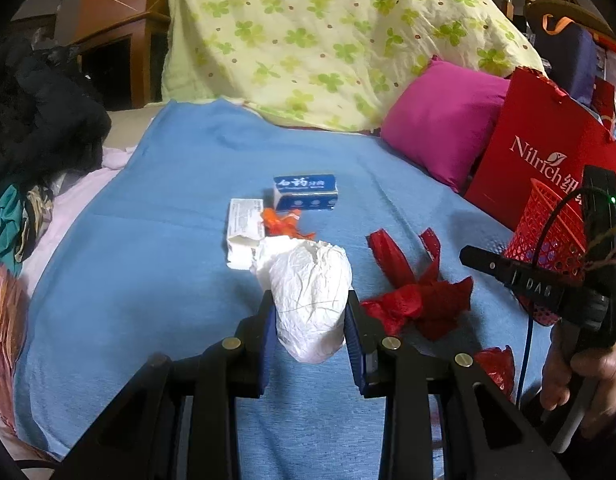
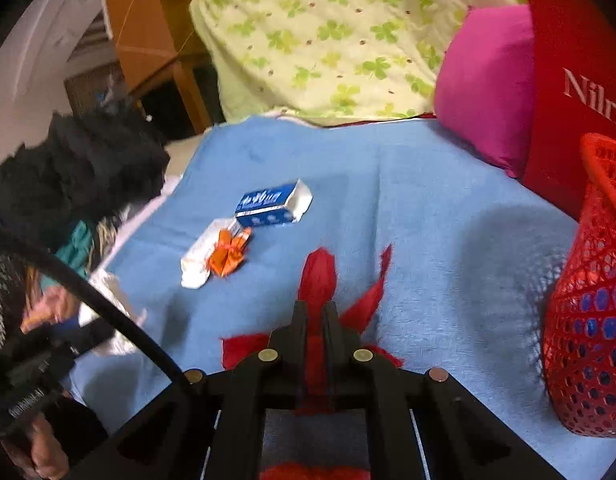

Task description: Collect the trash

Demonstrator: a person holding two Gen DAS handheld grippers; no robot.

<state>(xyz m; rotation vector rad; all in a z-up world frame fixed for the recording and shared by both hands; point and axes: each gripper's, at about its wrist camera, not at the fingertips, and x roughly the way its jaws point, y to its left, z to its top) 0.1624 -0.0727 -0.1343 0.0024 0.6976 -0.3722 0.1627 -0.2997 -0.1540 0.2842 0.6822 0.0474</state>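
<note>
My left gripper [image 1: 310,300] is shut on a crumpled white paper wad [image 1: 310,292] just above the blue blanket [image 1: 167,240]. My right gripper [image 2: 316,308] is shut on a torn red plastic bag [image 2: 318,276], which also shows in the left wrist view [image 1: 412,296]. Farther off lie a blue-and-white box [image 1: 305,192] [image 2: 267,202], a white carton [image 1: 243,224] [image 2: 199,260] and an orange wrapper [image 1: 283,222] [image 2: 227,254]. A red mesh basket [image 2: 592,340] [image 1: 548,236] stands at the right.
A magenta pillow [image 1: 440,120] and a red paper shopping bag [image 1: 540,148] stand at the right. A green-flowered quilt [image 1: 328,36] is heaped behind. Dark clothes [image 1: 39,112] are piled at the left edge.
</note>
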